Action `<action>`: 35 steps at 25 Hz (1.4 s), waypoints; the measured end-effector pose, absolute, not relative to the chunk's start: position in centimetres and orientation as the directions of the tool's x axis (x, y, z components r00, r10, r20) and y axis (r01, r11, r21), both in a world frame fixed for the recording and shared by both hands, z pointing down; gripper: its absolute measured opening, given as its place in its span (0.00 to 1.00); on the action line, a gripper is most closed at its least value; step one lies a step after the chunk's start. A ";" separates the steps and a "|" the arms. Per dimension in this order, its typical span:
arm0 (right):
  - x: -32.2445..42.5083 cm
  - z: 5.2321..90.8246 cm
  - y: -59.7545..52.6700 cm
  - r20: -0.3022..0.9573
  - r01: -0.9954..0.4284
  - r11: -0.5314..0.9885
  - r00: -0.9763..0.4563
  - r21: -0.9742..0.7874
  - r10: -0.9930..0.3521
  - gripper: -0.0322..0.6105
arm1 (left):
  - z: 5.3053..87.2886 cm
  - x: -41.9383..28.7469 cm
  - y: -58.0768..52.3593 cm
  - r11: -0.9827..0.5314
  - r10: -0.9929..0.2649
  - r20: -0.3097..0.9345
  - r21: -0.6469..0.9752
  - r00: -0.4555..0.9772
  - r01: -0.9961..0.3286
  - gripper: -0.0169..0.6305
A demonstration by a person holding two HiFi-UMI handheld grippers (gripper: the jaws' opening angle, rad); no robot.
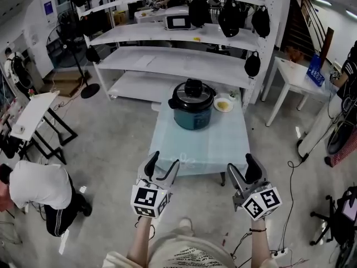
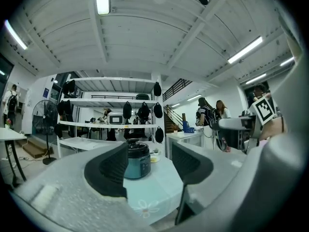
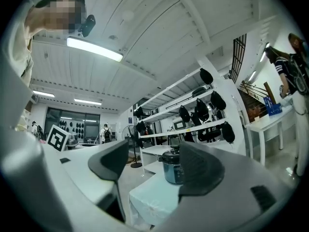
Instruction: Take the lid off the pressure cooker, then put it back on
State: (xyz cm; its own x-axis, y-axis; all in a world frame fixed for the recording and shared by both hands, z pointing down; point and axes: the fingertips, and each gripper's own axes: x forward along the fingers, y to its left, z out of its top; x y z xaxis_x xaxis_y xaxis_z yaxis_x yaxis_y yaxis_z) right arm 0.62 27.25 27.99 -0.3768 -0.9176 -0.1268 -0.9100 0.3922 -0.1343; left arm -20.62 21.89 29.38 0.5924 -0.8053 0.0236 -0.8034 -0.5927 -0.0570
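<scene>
A teal pressure cooker [image 1: 193,114] with a black lid [image 1: 191,95] stands at the far end of a small table [image 1: 203,149] covered in a pale cloth. The lid sits on the pot. My left gripper [image 1: 164,164] hangs open before the table's near left corner, with nothing between its jaws. My right gripper [image 1: 241,167] is open too, at the near right corner. In the left gripper view the cooker [image 2: 137,160] shows far off between the open jaws [image 2: 149,166]. The right gripper view has the cooker [image 3: 173,166] ahead, also distant from the gripper [image 3: 153,170].
A small plate of yellow food [image 1: 223,104] lies right of the cooker. White shelving [image 1: 178,60] with black bags stands behind the table. A white side table [image 1: 294,80] is at right, a folding table [image 1: 34,116] and a crouching person [image 1: 39,188] at left.
</scene>
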 end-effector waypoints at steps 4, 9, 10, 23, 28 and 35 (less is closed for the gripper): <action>0.6 28.6 24.1 -0.110 -0.910 0.387 -0.374 -0.147 -0.921 0.54 | 29.4 -20.3 18.7 -0.604 -0.797 0.026 -0.059 0.604 -0.795 0.44; 0.3 29.9 20.9 -0.088 -0.916 0.376 -0.366 -0.143 -0.926 0.54 | 30.4 -20.2 15.4 -0.609 -0.793 0.044 -0.075 0.608 -0.789 0.44; 0.4 30.0 20.3 -0.083 -0.916 0.372 -0.364 -0.150 -0.928 0.54 | 30.5 -20.2 14.8 -0.609 -0.793 0.046 -0.074 0.608 -0.789 0.44; 1.5 31.3 13.5 -0.056 -0.910 0.375 -0.371 -0.178 -0.927 0.54 | 32.6 -20.0 8.9 -0.601 -0.798 0.086 -0.039 0.596 -0.799 0.44; 2.4 31.8 8.8 -0.044 -0.903 0.384 -0.383 -0.193 -0.923 0.54 | 32.8 -19.4 4.6 -0.594 -0.803 0.098 -0.037 0.588 -0.804 0.44; 3.4 30.9 1.4 -0.043 -0.884 0.427 -0.427 -0.189 -0.903 0.54 | 32.2 -17.2 -2.0 -0.597 -0.800 0.102 -0.040 0.591 -0.801 0.44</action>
